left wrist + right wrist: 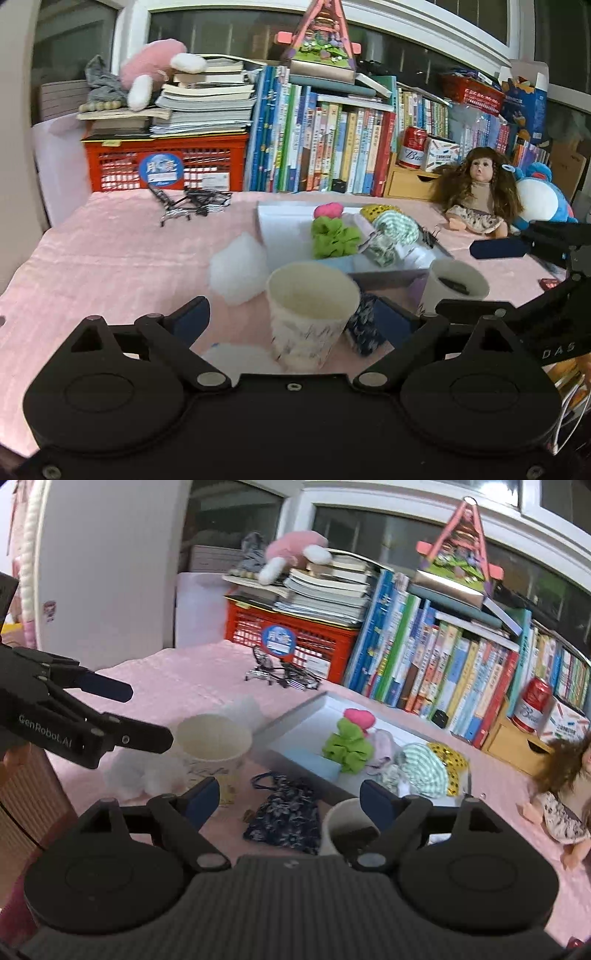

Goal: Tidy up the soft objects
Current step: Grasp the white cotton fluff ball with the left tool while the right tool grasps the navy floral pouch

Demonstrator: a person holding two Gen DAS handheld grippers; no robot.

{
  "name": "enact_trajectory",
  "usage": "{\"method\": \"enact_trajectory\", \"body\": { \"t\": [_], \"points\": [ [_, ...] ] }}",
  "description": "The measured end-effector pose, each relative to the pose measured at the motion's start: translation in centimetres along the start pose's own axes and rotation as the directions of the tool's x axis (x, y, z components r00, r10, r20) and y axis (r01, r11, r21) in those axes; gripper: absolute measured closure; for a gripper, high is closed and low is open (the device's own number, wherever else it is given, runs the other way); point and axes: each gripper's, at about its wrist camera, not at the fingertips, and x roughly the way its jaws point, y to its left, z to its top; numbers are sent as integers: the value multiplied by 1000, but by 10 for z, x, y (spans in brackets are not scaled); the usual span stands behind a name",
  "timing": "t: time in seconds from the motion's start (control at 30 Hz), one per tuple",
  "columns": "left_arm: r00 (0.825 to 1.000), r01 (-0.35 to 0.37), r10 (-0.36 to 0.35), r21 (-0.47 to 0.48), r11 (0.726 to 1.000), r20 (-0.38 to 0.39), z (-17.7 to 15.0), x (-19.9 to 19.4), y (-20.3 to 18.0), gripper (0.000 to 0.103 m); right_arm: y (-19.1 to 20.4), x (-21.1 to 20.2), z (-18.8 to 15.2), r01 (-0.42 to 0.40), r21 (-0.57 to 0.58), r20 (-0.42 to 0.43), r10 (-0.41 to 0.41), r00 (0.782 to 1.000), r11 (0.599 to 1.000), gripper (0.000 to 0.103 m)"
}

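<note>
Both grippers hover empty over the pink surface [110,240].
Left gripper [295,317] and right gripper [290,797] gape wide; step: selecting. Next, likely close on the floral pouch [286,819] for the tray [295,720].

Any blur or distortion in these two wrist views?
Left wrist: fisheye bends the window frame; near paper cup and cotton wad are soft. Right wrist: doll at the edge is smeared, book row tilted; dim, even light.

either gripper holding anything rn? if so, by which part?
Nothing is held. The left gripper is open, the paper cup standing free between its fingers. The right gripper is open above the dark floral pouch, touching nothing.
</note>
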Motion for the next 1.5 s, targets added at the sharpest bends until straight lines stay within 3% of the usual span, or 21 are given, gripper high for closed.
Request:
{"method": "enact_trajectory", "body": {
  "t": [0.13, 0.33, 0.5, 0.8, 0.93, 1.23, 1.5],
  "points": [
    [999, -50, 50, 16, 999, 17, -21, -7, 5, 7, 15, 3, -8, 15, -35, 22, -14, 1000, 999, 12],
    [988, -154, 154, 50, 987, 2, -50, 3, 9, 7, 43, 12, -29, 133, -136, 87, -122, 989, 982, 12],
    [981, -191, 192, 61, 980, -11, -69, 15, 9, 7, 54, 25, -39, 116, -164, 59, -108, 992, 980, 13],
    [988, -154, 154, 7, 988, -25, -79, 30, 15, 10, 69, 58, -47, 177, -263, -39, -194, 980, 948, 31],
    [988, -151, 150, -13, 989, -33, -79, 35, 19, 19, 67, 70, -45, 173, -269, -73, -199, 977, 947, 39],
    [988, -149, 147, -39, 988, -46, -83, 41, 25, 37, 69, 91, -41, 154, -301, -97, -191, 977, 941, 40],
    [989, -141, 138, -54, 989, -45, -82, 42, 28, 39, 68, 107, -37, 152, -318, -121, -199, 973, 936, 40]
  ]
}}
